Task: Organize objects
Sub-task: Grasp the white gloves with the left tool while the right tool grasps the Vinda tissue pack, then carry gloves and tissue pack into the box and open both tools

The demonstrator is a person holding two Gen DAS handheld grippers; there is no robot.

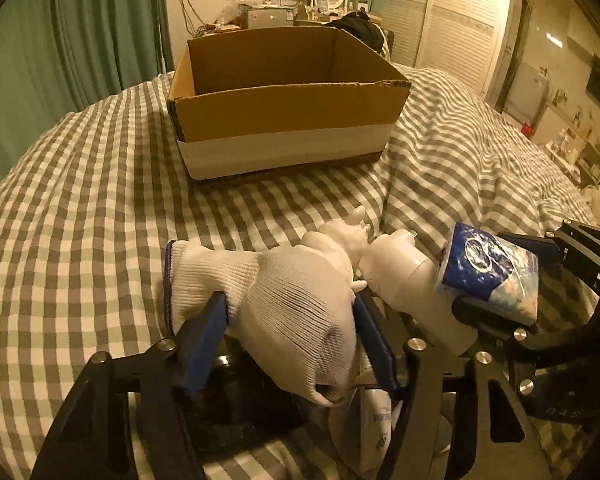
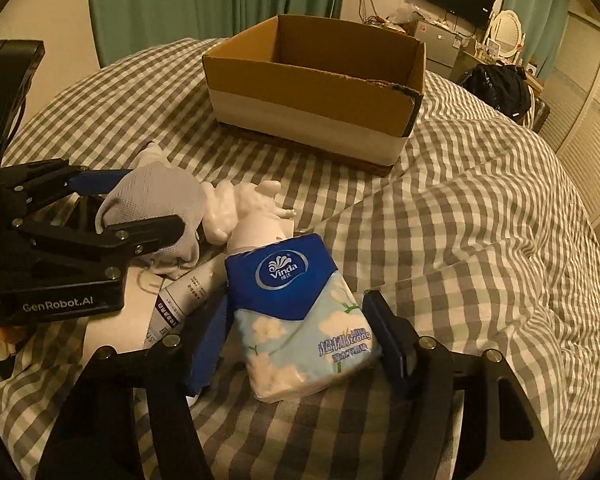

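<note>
1. Your left gripper [image 1: 288, 316] has its jaws closed on the white knitted glove [image 1: 284, 300]; both blue pads press into the fabric and pinch it.
2. Your right gripper [image 2: 296, 340] has its jaws around the Vinda tissue pack [image 2: 300, 316]. On the left side the blue pad touches the pack, but on the right side a narrow gap shows, so the jaws are partly open and do not yet squeeze it.
3. Your target container, the cardboard box [image 1: 284, 108], stands open on the checkered bed cover [image 1: 80, 200], well beyond both grippers. What you can see of its inside shows only bare walls; the floor of the box is hidden by the near wall, so you cannot tell what lies in it.
4. Between the 2 grippers you have a small heap: a white figurine [image 2: 240, 204] just behind the glove, a white bottle [image 1: 404, 276] lying beside the tissue pack, and a white tube [image 2: 184, 296] with printed text lying under the left gripper.
5. All of these things lie on the bed cover, outside the box.
</note>
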